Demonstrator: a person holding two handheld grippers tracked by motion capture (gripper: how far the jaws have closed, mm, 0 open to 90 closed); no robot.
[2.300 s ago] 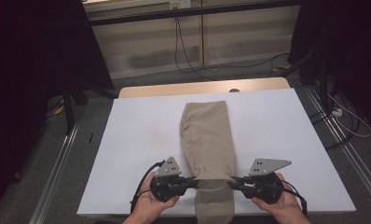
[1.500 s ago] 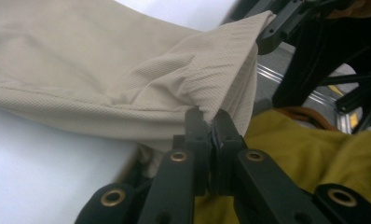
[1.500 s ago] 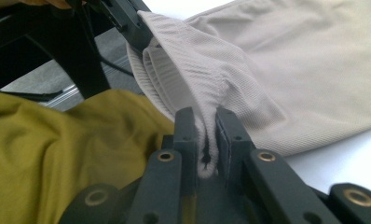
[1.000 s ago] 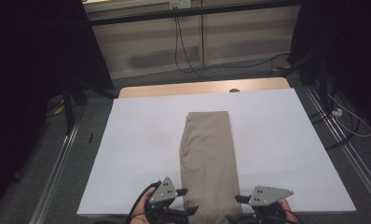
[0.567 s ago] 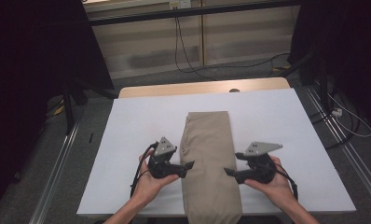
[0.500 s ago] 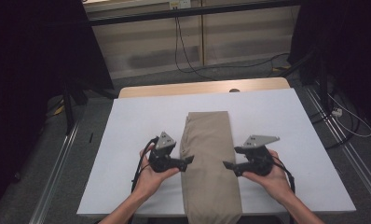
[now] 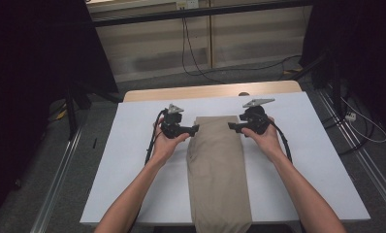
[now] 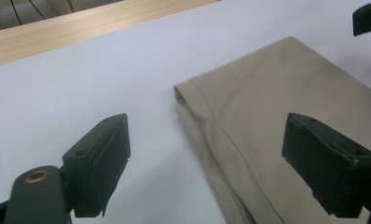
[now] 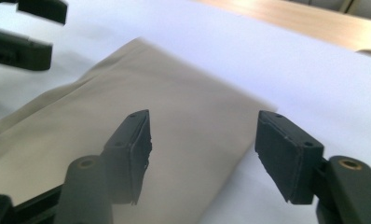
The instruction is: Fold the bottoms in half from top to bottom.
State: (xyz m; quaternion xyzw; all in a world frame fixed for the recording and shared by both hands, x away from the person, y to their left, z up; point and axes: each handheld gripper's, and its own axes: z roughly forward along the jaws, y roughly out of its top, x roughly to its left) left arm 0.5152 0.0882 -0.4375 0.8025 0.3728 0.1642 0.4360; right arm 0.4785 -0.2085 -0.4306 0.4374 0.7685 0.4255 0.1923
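Folded trousers point(image 7: 219, 165) | left tongs point(image 7: 195, 129) — right tongs point(image 7: 231, 127) flank far corners | both gaping, empty

High overview, two close views sharing trousers point(image 7: 219, 165)

Both forearms are bare, with no sleeves in sight. The left gripper point(image 7: 195, 129) and right gripper point(image 7: 231, 127) are black, each topped by a grey three-cornered plate and trailing a black cable along the forearm. Their jaws are flat, black, rectangular blocks with small screw holes; a brass-coloured rivet sits in the arm behind each jaw.
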